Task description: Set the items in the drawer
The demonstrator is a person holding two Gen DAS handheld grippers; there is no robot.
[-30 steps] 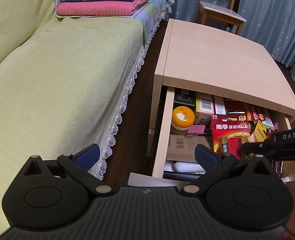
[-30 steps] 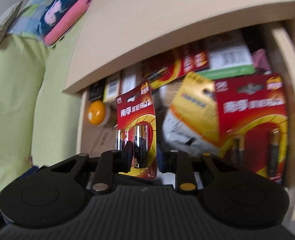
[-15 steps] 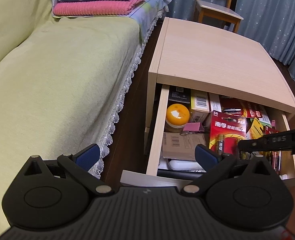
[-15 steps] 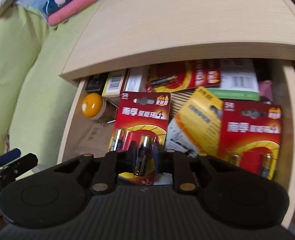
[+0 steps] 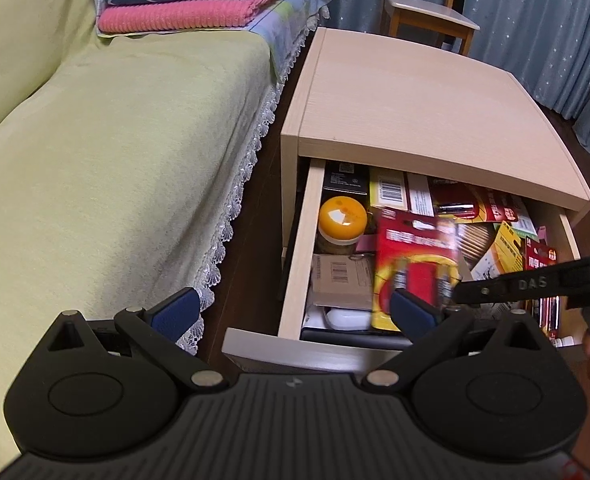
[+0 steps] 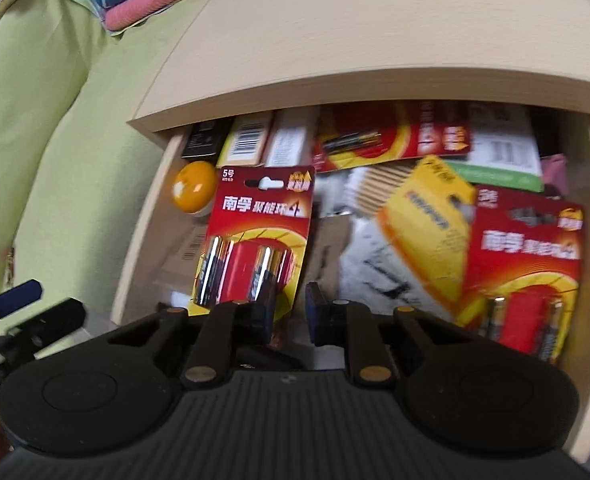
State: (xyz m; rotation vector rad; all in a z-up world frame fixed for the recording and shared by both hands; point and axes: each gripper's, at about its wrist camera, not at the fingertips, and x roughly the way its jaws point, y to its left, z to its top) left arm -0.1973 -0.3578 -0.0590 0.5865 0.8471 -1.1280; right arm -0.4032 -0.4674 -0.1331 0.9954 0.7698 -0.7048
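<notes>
Battery pack [image 6: 255, 240]: standing upright over the open drawer [image 5: 295, 280], its lower edge sitting between the right gripper's fingers.
Right gripper [image 6: 291, 312]: its fingers are opening slightly, a gap showing on the right side of the pack; whether it is pinching or letting go, I cannot tell.
Left gripper [image 5: 295, 312]: hovering spread wide and empty in front of the drawer.
Progress: the pack is inside the drawer's outline but not lying flat; other packs [image 6: 527, 264] and boxes are lying in the drawer.
Writing: "5号" and "南孚 聚能环4" on the pack; "DAS" on the right gripper in the left view.
Surface [image 5: 415, 112]: showing nothing on top.
</notes>
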